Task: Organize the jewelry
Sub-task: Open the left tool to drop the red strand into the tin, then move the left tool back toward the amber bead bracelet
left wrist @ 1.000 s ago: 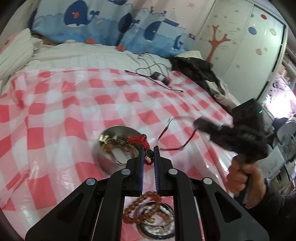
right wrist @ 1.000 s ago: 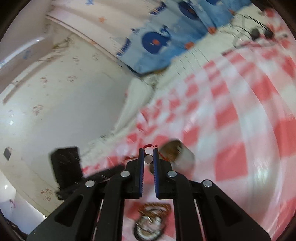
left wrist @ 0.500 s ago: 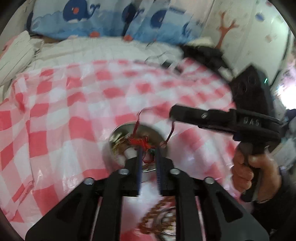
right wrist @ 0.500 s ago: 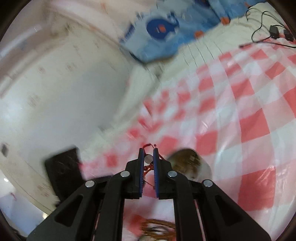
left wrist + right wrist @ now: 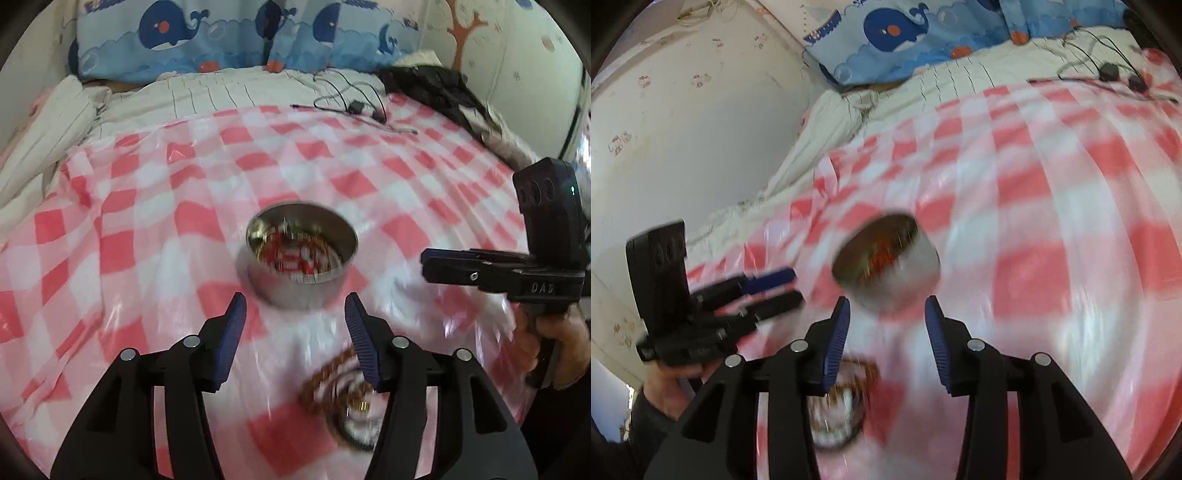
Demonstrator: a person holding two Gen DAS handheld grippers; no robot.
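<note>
A round metal tin point(image 5: 301, 266) stands on the red-and-white checked cloth and holds red cord jewelry and other pieces point(image 5: 291, 254). My left gripper point(image 5: 295, 317) is open and empty just in front of the tin. My right gripper point(image 5: 886, 319) is open and empty, also just short of the tin point(image 5: 886, 267). A pile of brown bead bracelets and white beads point(image 5: 347, 391) lies on the cloth under my left gripper's right finger; it shows blurred in the right wrist view point(image 5: 842, 402). Each gripper shows in the other's view: the right one point(image 5: 480, 271) and the left one point(image 5: 753, 295).
Black cables with a small adapter point(image 5: 354, 107) lie at the far edge of the cloth. Dark clothing point(image 5: 443, 92) is heaped at the back right. A whale-print pillow point(image 5: 221, 37) and white bedding point(image 5: 55, 125) lie behind and to the left.
Both grippers have opened and let go of the red cord piece, which now lies in the tin. Both have drawn back from the tin.
</note>
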